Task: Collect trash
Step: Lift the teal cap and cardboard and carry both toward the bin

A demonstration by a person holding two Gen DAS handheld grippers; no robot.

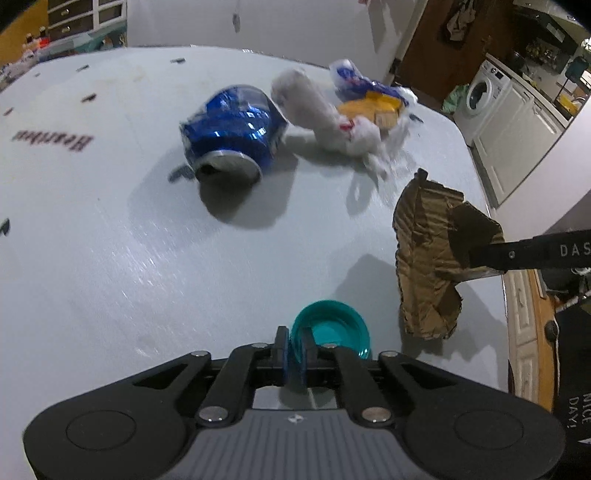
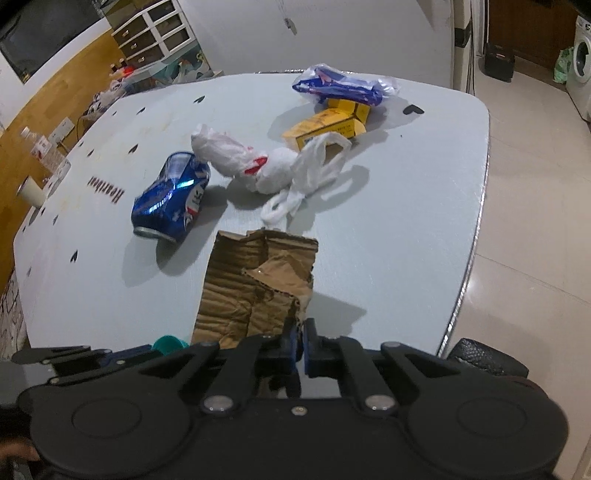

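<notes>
**A:** What does each gripper have?

**B:** The left gripper [image 1: 295, 354] is clamped on the rim of a teal cap [image 1: 332, 330], which sticks out past its fingertips above the near edge of the table [image 1: 110, 258]. The right gripper [image 2: 300, 345] has its jaws closed on the lower edge of a torn piece of cardboard [image 2: 258, 284], held up over the near part of the table, to the right of the cap.

**A:** And the rest of the trash?

**B:** It lies on the tabletop. A dented blue can [image 2: 170, 195] lies on its side around the middle, its open end towards the near edge. Touching its far end is a knotted white plastic bag [image 2: 258, 166], whose loose handles trail towards the cardboard. Behind the bag, towards the far right corner, is a yellow carton [image 2: 325, 125], with a blue-and-white wrapper [image 2: 340, 86] just beyond it against the far edge.

**A:** Anything blocking the way?

**B:** From the right wrist view the cardboard hides a patch of table just ahead of the jaws. The can and the bag lie between both grippers and the carton and wrapper.

**A:** What's around the table?

**B:** A washing machine [image 1: 484, 92] off to the right and white drawers [image 2: 155, 33] at the far left. Dark lettering [image 2: 107, 190] is printed on the tabletop left of the can.
</notes>
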